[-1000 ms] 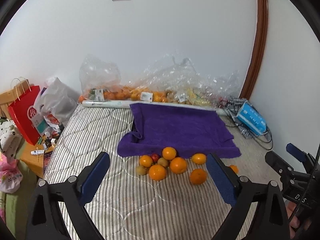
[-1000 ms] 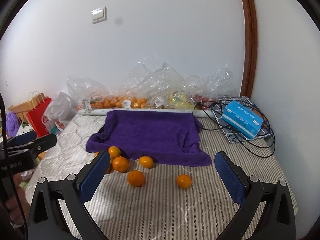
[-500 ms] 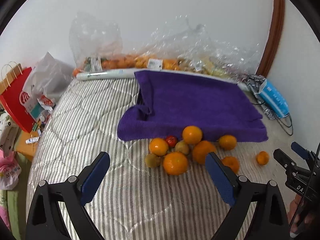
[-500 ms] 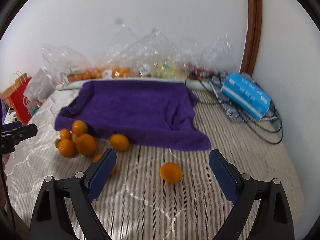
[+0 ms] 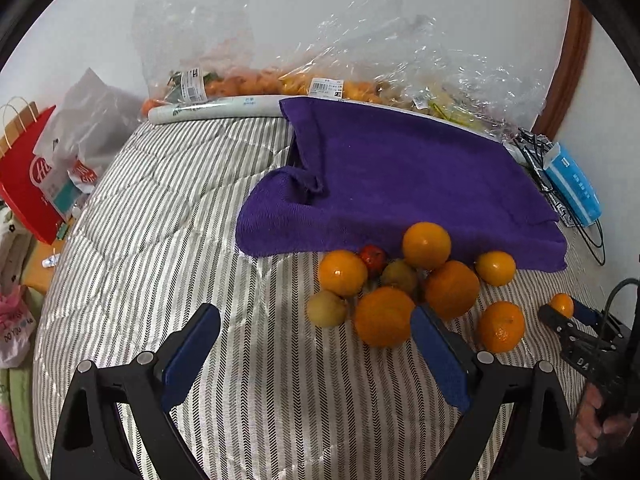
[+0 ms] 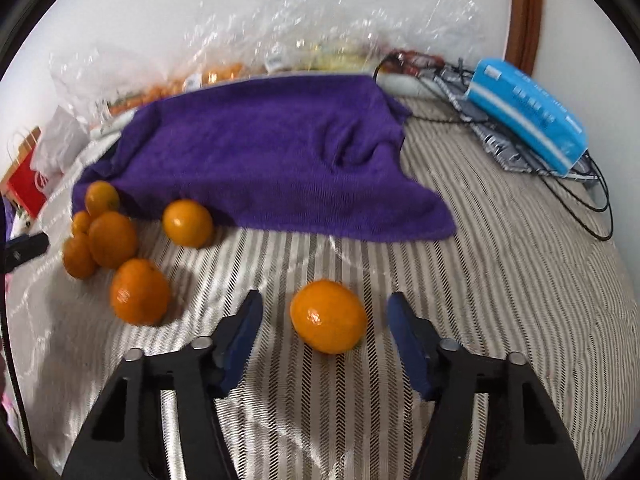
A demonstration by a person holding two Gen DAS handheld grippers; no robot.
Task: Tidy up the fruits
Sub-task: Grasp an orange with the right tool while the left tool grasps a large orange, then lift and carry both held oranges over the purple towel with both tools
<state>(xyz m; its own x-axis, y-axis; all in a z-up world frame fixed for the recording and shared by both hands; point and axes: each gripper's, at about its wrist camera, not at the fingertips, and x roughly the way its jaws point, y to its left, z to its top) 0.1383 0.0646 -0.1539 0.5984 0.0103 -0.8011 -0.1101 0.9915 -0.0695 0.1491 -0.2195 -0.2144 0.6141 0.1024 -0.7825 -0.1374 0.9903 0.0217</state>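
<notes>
A cluster of oranges (image 5: 383, 316), two yellow-green fruits (image 5: 326, 308) and a small red fruit (image 5: 373, 256) lies on the striped mattress in front of a purple towel (image 5: 400, 184). My left gripper (image 5: 316, 336) is open, just short of the cluster. In the right wrist view a lone orange (image 6: 328, 316) sits between the open fingers of my right gripper (image 6: 325, 316), untouched on both sides. Other oranges (image 6: 140, 292) lie to its left by the purple towel (image 6: 260, 152). The right gripper also shows at the left wrist view's right edge (image 5: 568, 322).
Clear plastic bags of fruit (image 5: 320, 80) line the wall behind the towel. A blue tissue pack (image 6: 528, 116) and black cables (image 6: 592, 200) lie at the right. A red paper bag (image 5: 28, 172) and a grey bag stand off the mattress's left edge.
Both grippers have moved forward and down toward the fruit. The right gripper's fingers have narrowed and now straddle the lone orange.
</notes>
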